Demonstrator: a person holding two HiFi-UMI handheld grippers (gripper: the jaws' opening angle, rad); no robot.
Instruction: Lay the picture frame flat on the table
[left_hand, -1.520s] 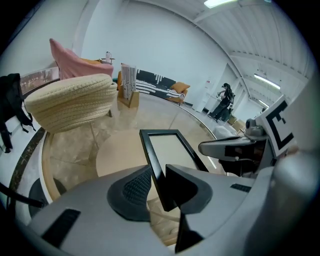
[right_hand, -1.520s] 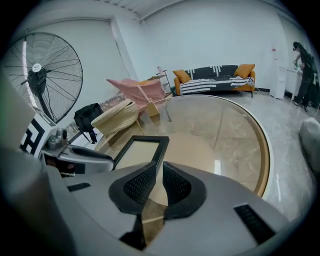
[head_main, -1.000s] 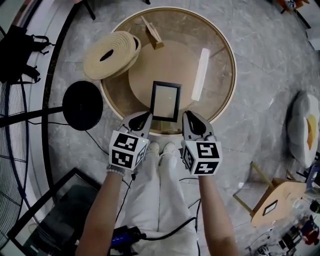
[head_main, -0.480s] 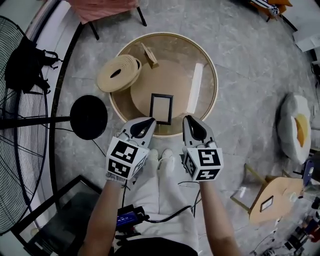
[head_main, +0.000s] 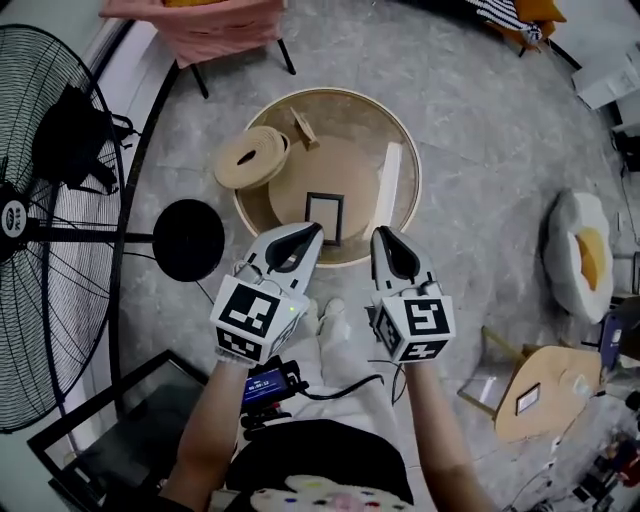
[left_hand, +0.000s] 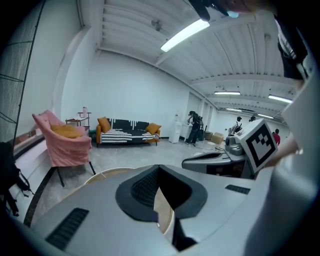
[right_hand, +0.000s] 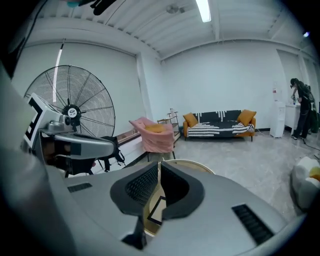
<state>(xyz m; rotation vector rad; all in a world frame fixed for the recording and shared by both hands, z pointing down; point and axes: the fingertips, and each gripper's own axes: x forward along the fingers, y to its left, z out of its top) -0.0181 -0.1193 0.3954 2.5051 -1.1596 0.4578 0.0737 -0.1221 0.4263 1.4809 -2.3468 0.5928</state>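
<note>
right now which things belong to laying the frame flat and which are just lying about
Job: picture frame, round table, left gripper, right gripper.
Lying about: coiled woven disc, small wooden stand, pedestal fan, pink chair.

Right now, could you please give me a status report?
Left gripper shut, empty. Right gripper shut, empty, fingers just closed further. Picture frame flat on table. Nothing in the way.

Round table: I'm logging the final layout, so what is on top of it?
On the round table lie a black picture frame and a small wooden stand; a coiled woven disc overlaps its rim. The left gripper covers the frame's lower left corner.
</note>
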